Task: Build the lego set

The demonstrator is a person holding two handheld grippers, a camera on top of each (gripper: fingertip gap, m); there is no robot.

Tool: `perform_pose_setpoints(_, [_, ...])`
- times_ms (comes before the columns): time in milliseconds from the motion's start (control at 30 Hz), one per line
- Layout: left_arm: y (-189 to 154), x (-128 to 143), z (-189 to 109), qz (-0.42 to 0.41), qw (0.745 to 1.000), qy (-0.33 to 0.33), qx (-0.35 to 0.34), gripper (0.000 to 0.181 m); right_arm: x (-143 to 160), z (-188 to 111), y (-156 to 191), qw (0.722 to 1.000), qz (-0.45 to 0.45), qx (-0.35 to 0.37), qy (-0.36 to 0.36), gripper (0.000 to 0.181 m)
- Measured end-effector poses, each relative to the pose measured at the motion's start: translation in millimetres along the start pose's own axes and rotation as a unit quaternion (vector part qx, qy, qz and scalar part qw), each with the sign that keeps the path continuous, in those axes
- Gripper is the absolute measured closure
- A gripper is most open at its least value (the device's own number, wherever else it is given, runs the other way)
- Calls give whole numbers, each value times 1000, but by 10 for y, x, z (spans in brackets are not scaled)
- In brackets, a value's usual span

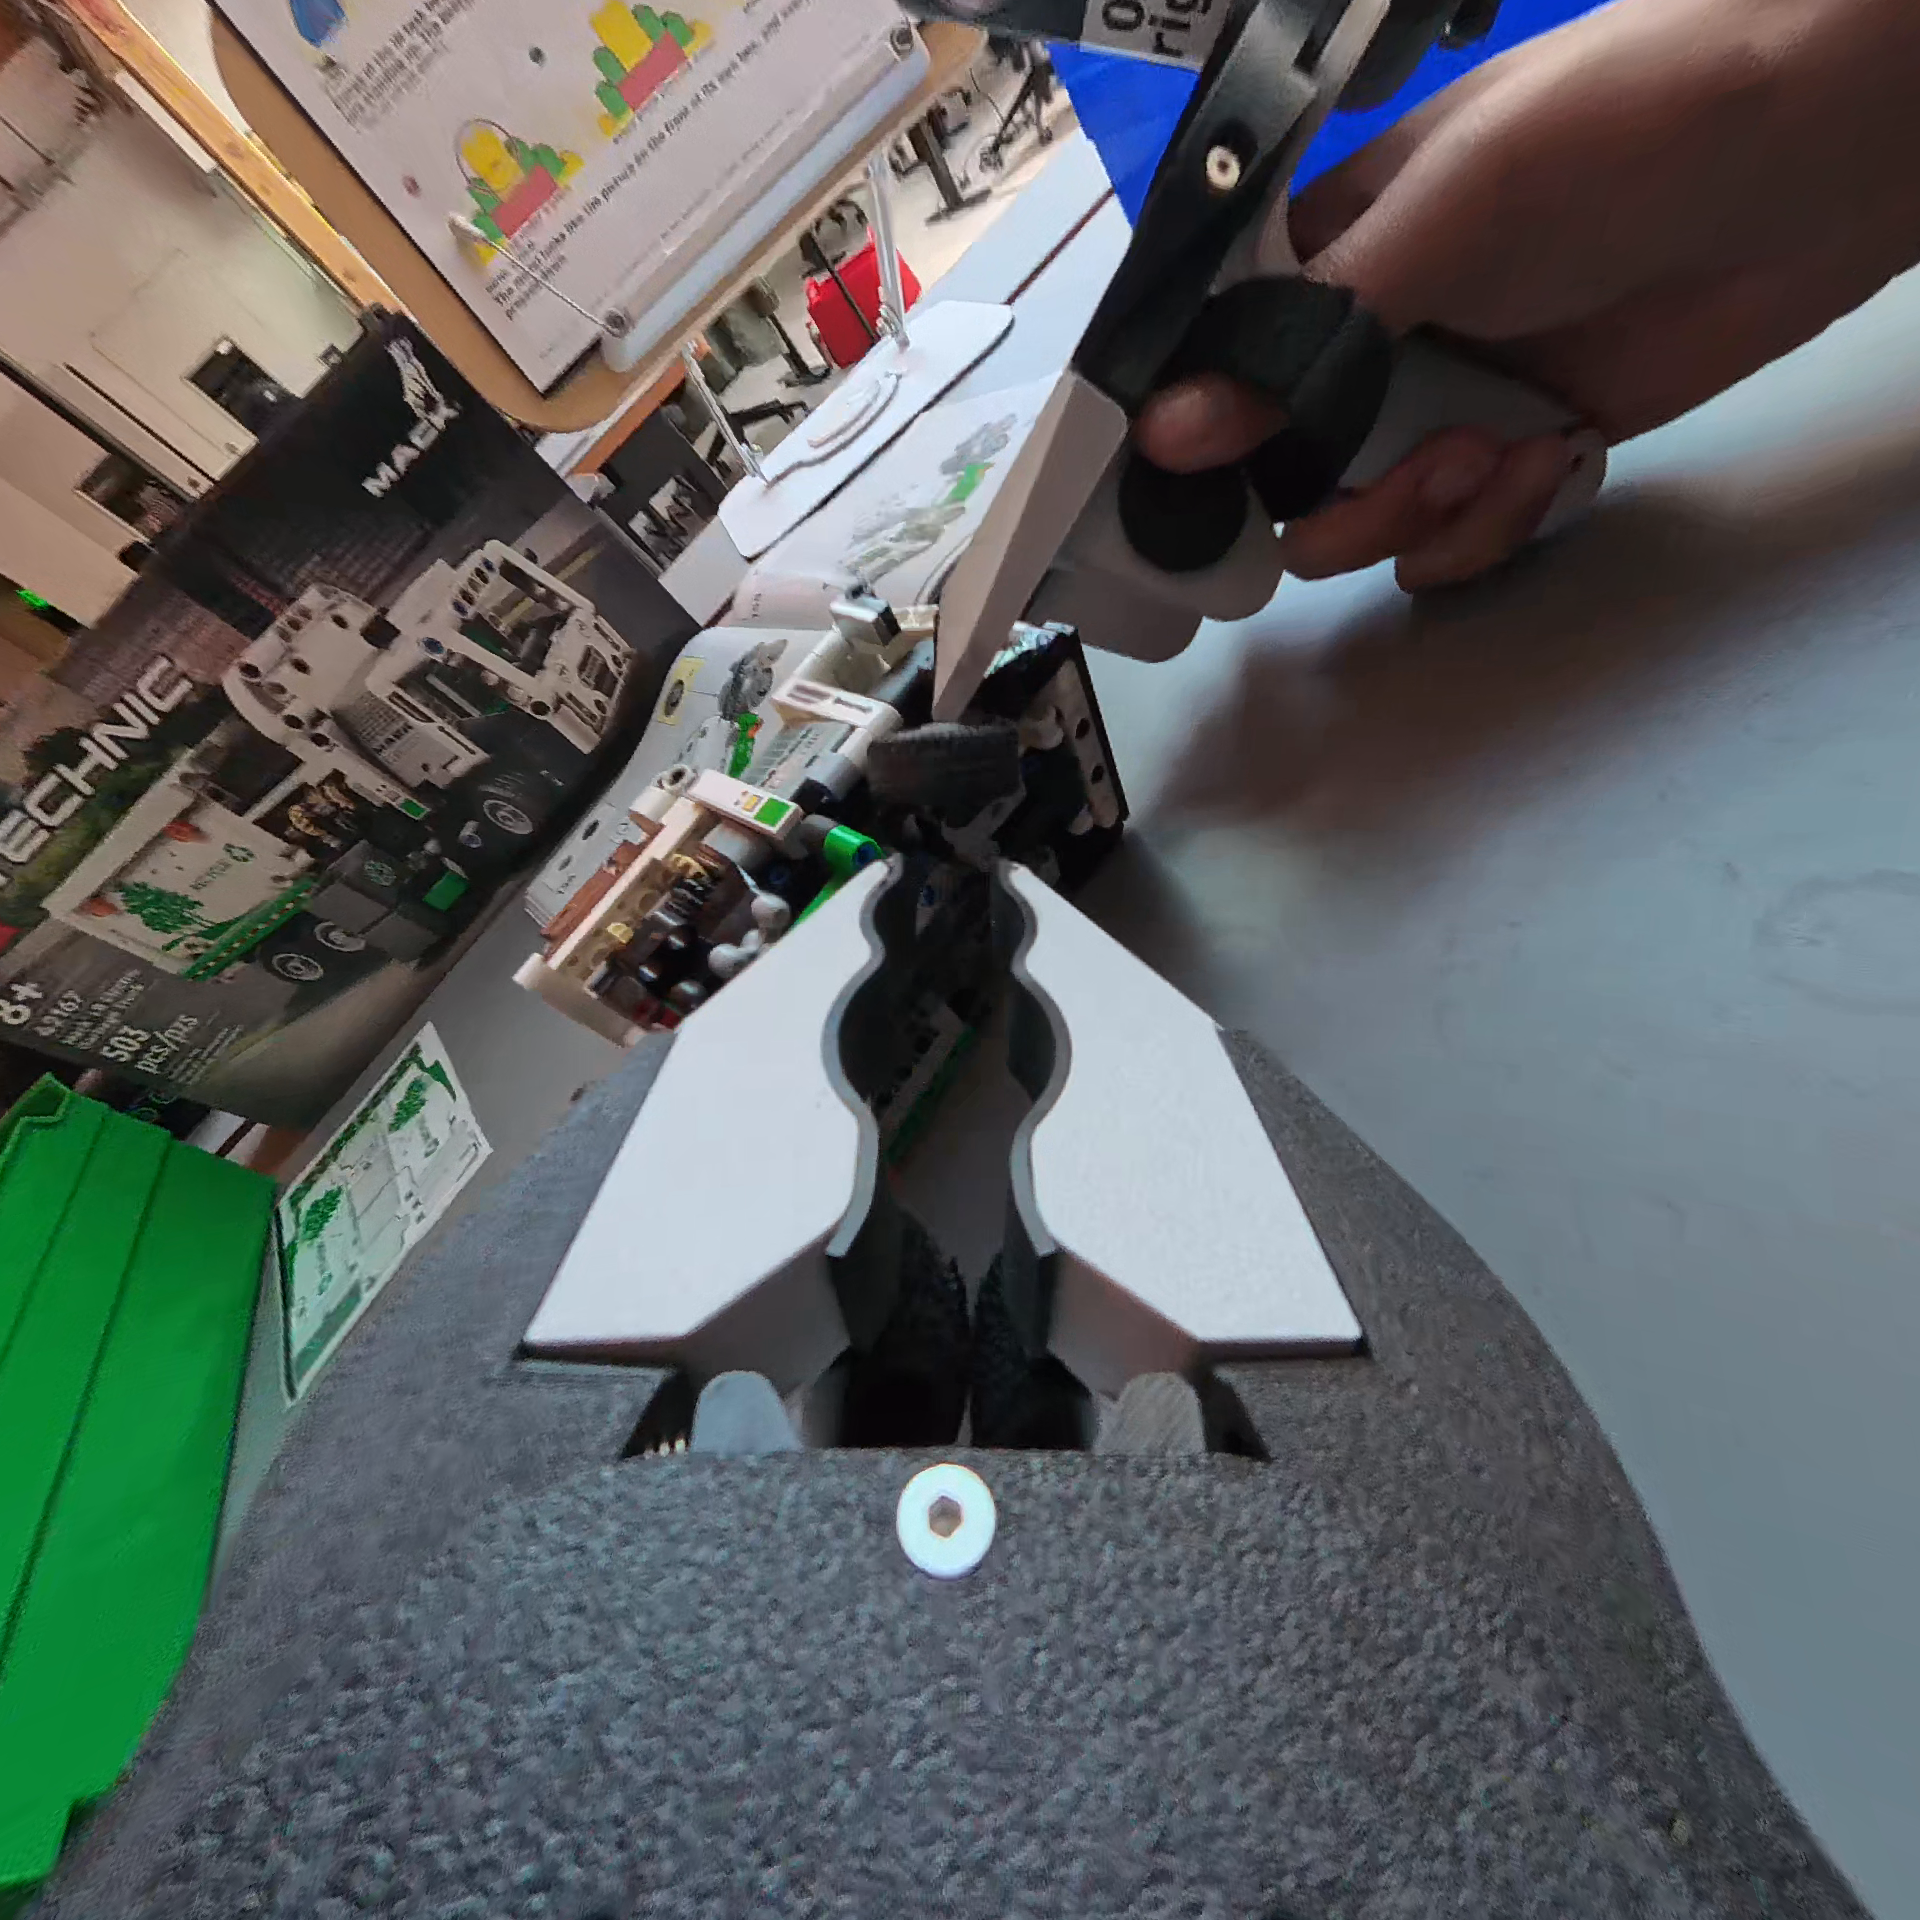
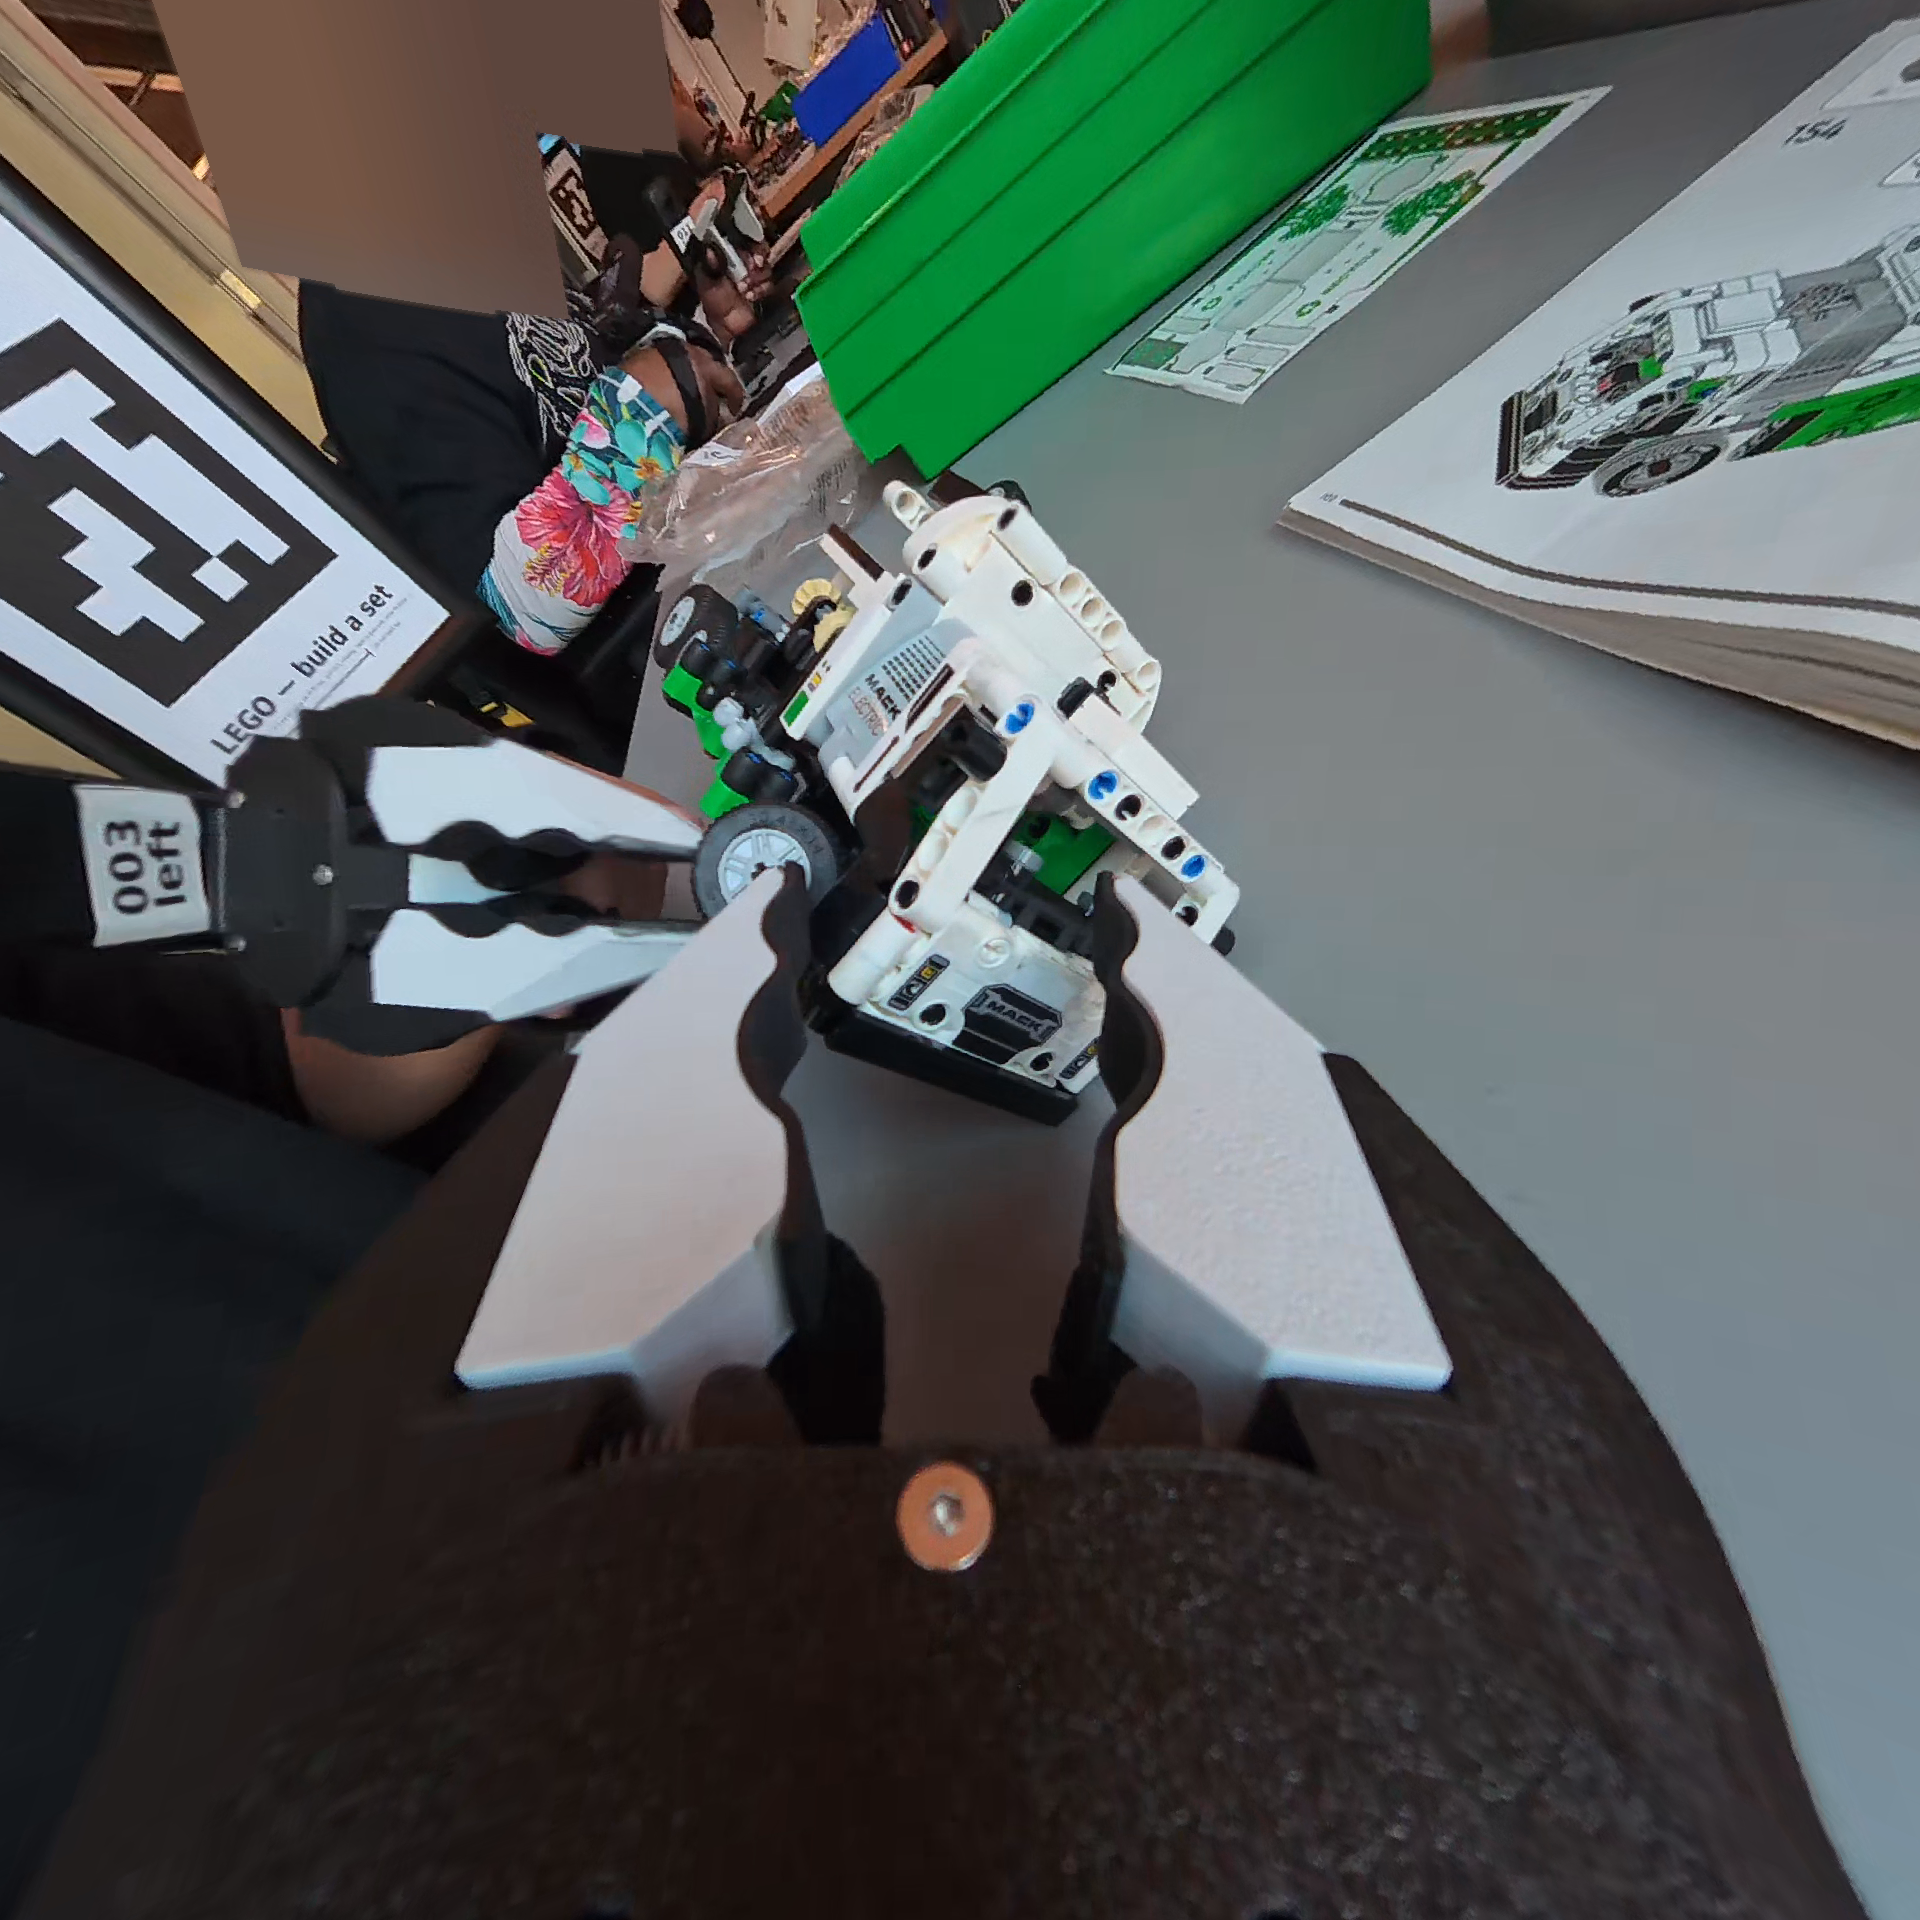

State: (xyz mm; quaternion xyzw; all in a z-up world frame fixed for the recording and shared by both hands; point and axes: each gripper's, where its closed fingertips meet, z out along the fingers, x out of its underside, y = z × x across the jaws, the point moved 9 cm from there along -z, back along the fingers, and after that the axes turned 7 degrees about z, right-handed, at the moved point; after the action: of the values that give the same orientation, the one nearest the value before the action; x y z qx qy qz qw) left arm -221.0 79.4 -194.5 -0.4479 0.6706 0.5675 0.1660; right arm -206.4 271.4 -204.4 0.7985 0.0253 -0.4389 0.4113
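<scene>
A partly built white, black and green lego truck (image 2: 966, 727) sits tilted on the grey table (image 2: 1507, 987), cab front toward the right wrist camera. My left gripper (image 1: 951, 873) is shut on the truck's side at a black-tyred wheel (image 2: 764, 857); it also shows in the right wrist view (image 2: 686, 883). My right gripper (image 2: 945, 888) straddles the cab with its jaws partly apart, pressing on wheel and frame. It comes down onto the truck (image 1: 707, 883) in the left wrist view (image 1: 966, 707), where one of its fingers is hidden.
Green bins (image 2: 1091, 208) stand behind the truck, with a sticker sheet (image 2: 1351, 239) and an open instruction booklet (image 2: 1662, 416) to the right. The set's box (image 1: 312, 727) and a sign on a stand (image 1: 582, 156) are nearby. A person (image 2: 447, 416) sits across the table.
</scene>
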Motion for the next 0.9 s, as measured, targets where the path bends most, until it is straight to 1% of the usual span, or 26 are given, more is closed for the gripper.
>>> perform_pose_setpoints(33, [10,-29,-22,1,1000,-10,-11,169,-3,1,4,1000,-4,4,-1,126])
perform_pose_setpoints(167, [17,-144,-46,-7,999,-44,-30,161,-3,8,35,1000,-21,7,0,125])
perform_pose_setpoints(200, [13,-155,-16,-2,999,-41,-34,158,-4,9,39,1000,-22,8,0,124])
perform_pose_setpoints(300, [-2,-132,97,32,998,-8,-51,157,-4,5,44,1000,-26,9,1,124])
perform_pose_setpoints(333, [-12,-128,114,37,998,-8,-53,161,-8,0,42,1000,-27,11,0,124])
perform_pose_setpoints(533, [-19,-105,134,27,998,-3,-61,161,-9,18,45,1000,-13,-7,-1,123])
perform_pose_setpoints(700, [2,-81,84,-5,999,-8,-44,163,-6,54,24,1000,9,-8,-3,121])
perform_pose_setpoints(767, [2,-89,76,-5,999,-10,-42,164,-6,62,4,1000,26,-13,-3,121])
perform_pose_setpoints(900, [12,-127,63,0,999,-19,-50,156,-16,64,7,1000,19,-5,-5,120])
